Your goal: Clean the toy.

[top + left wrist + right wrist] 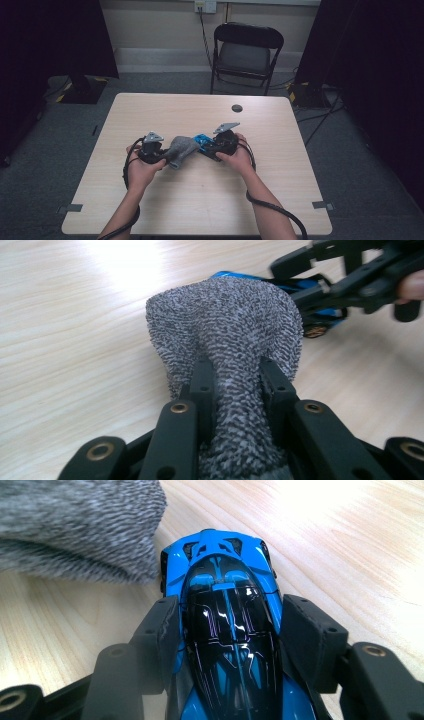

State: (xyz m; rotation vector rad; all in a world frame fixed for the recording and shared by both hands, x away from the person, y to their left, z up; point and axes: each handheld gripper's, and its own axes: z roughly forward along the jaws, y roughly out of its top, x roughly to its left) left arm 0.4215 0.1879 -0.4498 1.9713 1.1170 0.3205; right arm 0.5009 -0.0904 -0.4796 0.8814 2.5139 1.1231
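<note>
A grey knitted sock (181, 149) lies between my two hands at the middle of the table. My left gripper (159, 151) is shut on it; in the left gripper view the sock (227, 330) bunches between the two black pads (202, 385) and spreads wide beyond them. A blue and black toy car (204, 142) is held in my right gripper (212, 146), just right of the sock. In the right gripper view the car (227, 610) sits nose-out between the pads (162, 630), which press on its sides, and the sock's edge (75, 525) lies at its front left.
The light wooden table (200, 200) has a small dark round disc (237, 108) near its far edge. A black folding chair (246, 52) stands behind the table. Cables trail off the table's front edge from both grippers.
</note>
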